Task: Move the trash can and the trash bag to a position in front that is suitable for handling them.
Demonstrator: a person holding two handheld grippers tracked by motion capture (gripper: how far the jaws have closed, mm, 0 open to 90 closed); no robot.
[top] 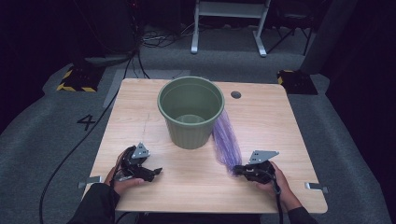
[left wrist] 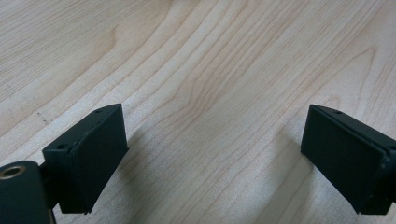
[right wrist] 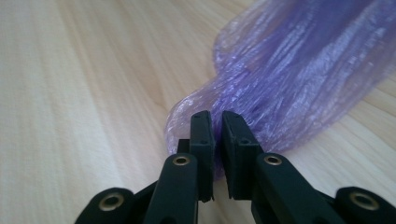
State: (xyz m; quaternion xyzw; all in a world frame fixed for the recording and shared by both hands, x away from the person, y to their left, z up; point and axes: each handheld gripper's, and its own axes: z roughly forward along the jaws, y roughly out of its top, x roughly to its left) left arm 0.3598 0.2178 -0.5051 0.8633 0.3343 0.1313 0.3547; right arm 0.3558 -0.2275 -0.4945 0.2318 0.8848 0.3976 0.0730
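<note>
A green plastic bin (top: 191,112) stands upright near the middle of the wooden table (top: 135,107), nothing visible inside it. A crumpled purple plastic bag (top: 226,142) lies stretched on the table from the bin's right side toward the front. My right gripper (top: 237,170) is shut on the bag's near end; in the right gripper view the jaws pinch the purple film (right wrist: 280,74) between them (right wrist: 217,119). My left gripper (top: 157,171) rests at the front left of the table, open, its jaws wide apart over bare wood (left wrist: 215,116).
A round cable hole (top: 236,94) sits in the table's back right. A black cable (top: 70,154) runs across the grey floor at the left. Yellow-black striped bases (top: 77,79) and a white frame (top: 229,23) stand beyond the table.
</note>
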